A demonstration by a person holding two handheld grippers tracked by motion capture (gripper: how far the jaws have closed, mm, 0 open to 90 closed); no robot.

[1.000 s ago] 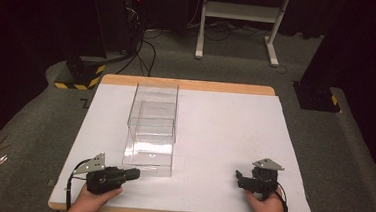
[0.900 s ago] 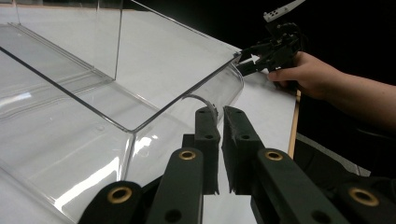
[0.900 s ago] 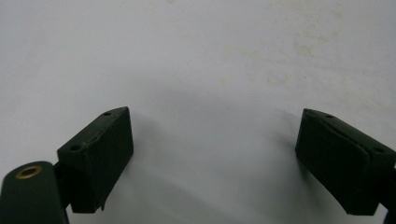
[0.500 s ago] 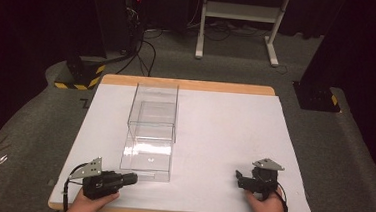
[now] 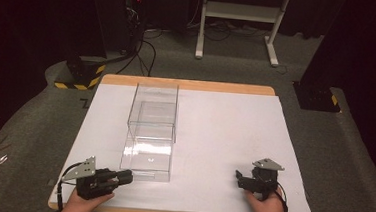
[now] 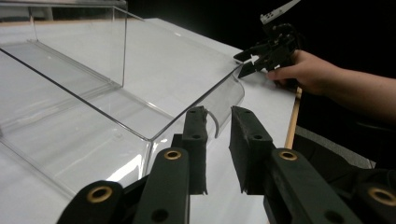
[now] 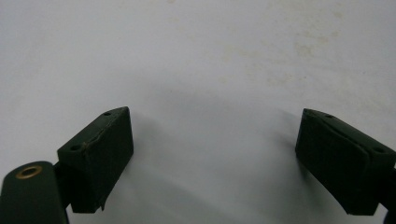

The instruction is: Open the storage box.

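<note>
The clear box [image 5: 151, 133] is set on the white sheet [image 5: 224, 133] left of the table's middle, its long side running from near to far, with an inner wall seen across it about halfway. In the left gripper view a curved clear lip [image 6: 227, 100] of the box at its near end is seen just beyond the jaw tips. The left gripper [image 5: 123, 177] is held level at the box's near left corner; its jaws have just been opening and a narrow gap is seen between them, with nothing pinched. The right gripper [image 5: 241, 179] is rested well apart at the near right, jaws spread wide over bare sheet. Nothing is placed between the two grippers. Beyond the far wooden edge [image 5: 187, 84], cables [image 5: 147, 53] and a white frame [image 5: 240, 14] are seen on the floor.
</note>
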